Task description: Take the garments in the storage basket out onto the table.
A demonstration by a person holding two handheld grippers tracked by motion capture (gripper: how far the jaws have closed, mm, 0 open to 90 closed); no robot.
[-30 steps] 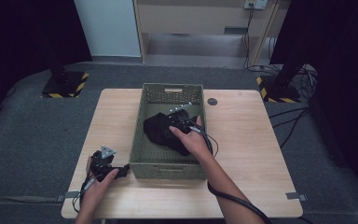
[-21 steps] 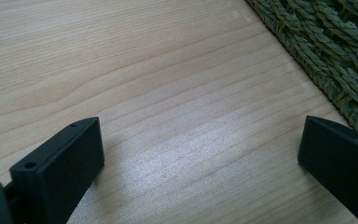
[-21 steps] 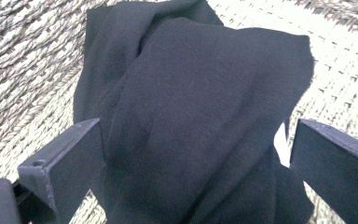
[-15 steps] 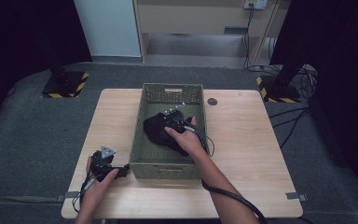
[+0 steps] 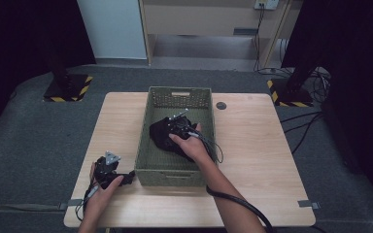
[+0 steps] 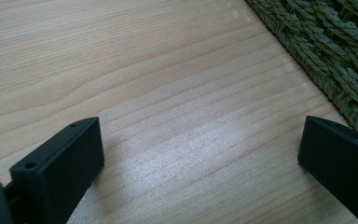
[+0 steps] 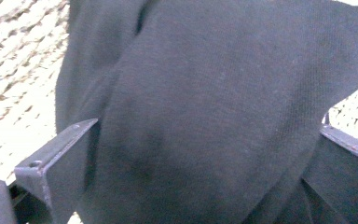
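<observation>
A rectangular basket point(image 5: 145, 145) of thick, ropy olive-green weave is sitting in the middle of a pale bench point(image 5: 252, 155) with fine straight wood grain. Inside it a soft black cloth point(image 5: 159, 133) is lying bunched in rounded folds on the woven floor, toward the left wall. The right gripper point(image 5: 177, 125) is reaching down into the basket, and the right gripper view is showing its flat black fingers point(image 7: 51, 158) spread wide on either side of the cloth point(image 7: 214, 116), whose knit looks close and matte; whether they are touching the fabric I cannot tell. The left gripper point(image 5: 108, 170) is resting on the bench just outside the basket's near-left corner, its blocky, square-edged fingers point(image 6: 70, 163) standing wide apart over bare wood, the coarse basket wall point(image 6: 335, 51) just beside the far one. A small dark round disc point(image 5: 221, 105) is lying flat on the bench beside the basket's far-right corner
</observation>
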